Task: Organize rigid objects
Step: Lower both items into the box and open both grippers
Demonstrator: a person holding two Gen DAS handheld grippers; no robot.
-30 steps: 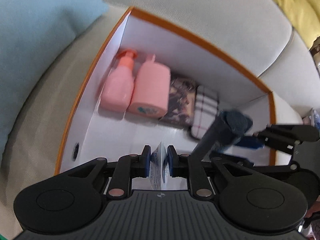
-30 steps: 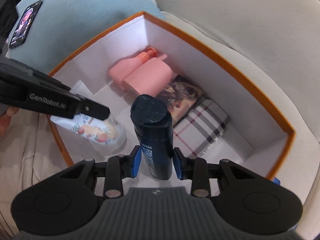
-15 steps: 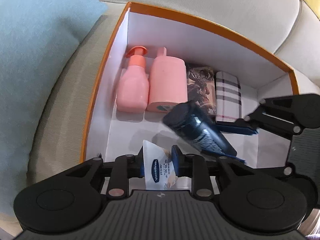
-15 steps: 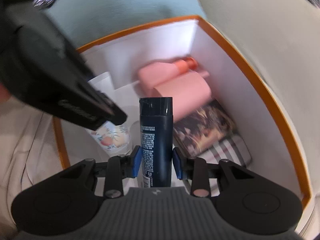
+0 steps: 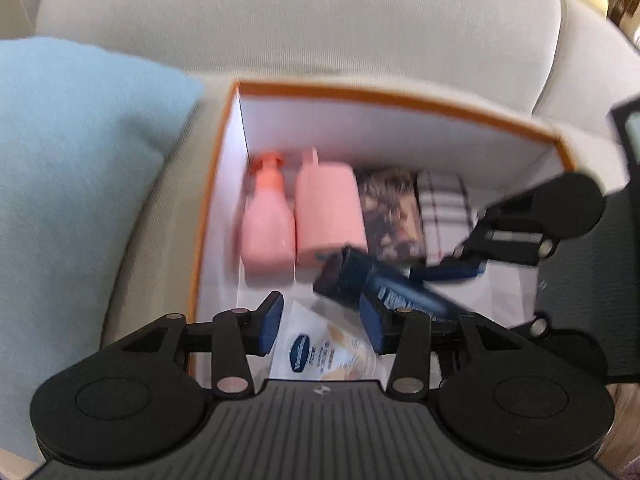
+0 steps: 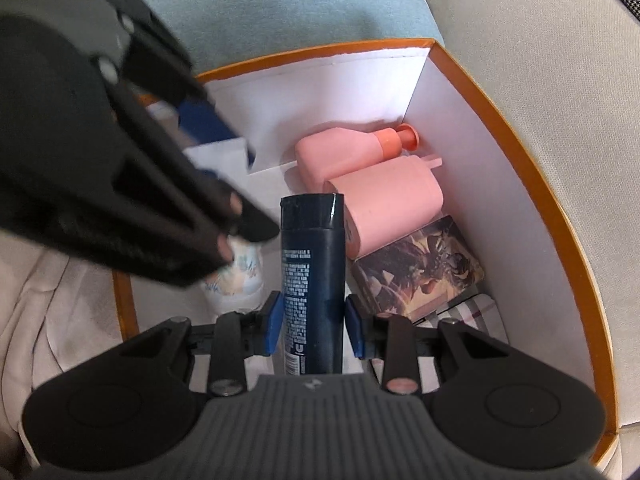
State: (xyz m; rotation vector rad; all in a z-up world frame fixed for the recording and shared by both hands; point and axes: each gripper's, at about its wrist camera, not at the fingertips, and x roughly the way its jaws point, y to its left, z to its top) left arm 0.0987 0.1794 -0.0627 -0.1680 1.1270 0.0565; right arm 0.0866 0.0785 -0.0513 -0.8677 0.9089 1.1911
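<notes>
The left gripper (image 5: 320,322) stands open above a Vaseline tube (image 5: 324,354) in the orange-rimmed box (image 5: 400,98). Beside it, the right gripper (image 5: 452,272) holds a dark blue bottle (image 5: 376,282) near two pink bottles (image 5: 304,216).

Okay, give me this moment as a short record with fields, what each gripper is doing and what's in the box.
container: orange-rimmed box, white inside, on a beige sofa
left gripper: open, above the Vaseline tube, which lies on the box floor
right gripper: pads at both sides of the dark blue bottle; grip or small gap unclear
along far wall: pink pump bottle, pink flat bottle, dark printed box, plaid case
beside box: light blue cushion
</notes>
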